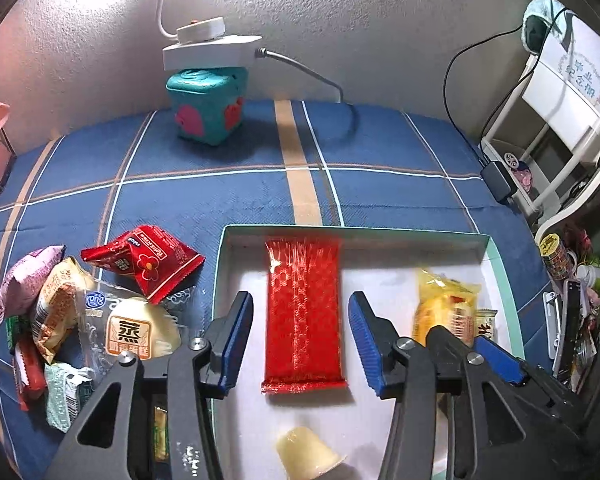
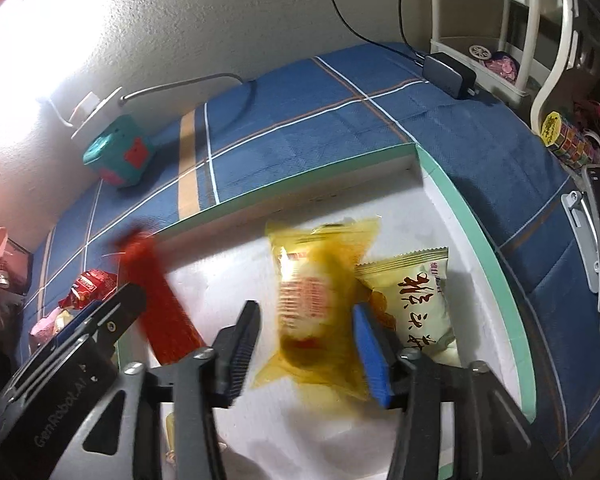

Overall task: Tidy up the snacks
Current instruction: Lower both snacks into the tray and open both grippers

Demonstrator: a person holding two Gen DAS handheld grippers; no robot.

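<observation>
Left to right: loose snack pile (image 1: 80,320) sits on the blue plaid cloth (image 1: 220,192), left of the box (image 1: 352,232), not yet sorted. Red bag (image 1: 140,264) tops the pile; bun pack (image 1: 140,332) is nearest my left gripper (image 1: 302,340).

Left fingers (image 1: 236,340) stand apart w/ the red bar (image 1: 304,312) between them. Pads clear both edges, bar lies flat on the box floor — looks released, not held. Jelly cup (image 1: 310,456) lies just below it, near the frame bottom.

Right gripper (image 2: 306,336): fingers also apart, straddling the yellow pack (image 2: 320,300). Blurred there, but pads seem off the wrapper, so I read it as let go. It overlaps the pale pack (image 2: 416,304) beside it, both inside the box toward the right wall.

To do this well: lift both grippers straight up so no pad drags a wrapper sideways, esp. the right one, close to the pale pack. Then left goes to the pile; take the top bag first, pinch across the narrow side, place in the open strip between bar & yellow pack.
</observation>
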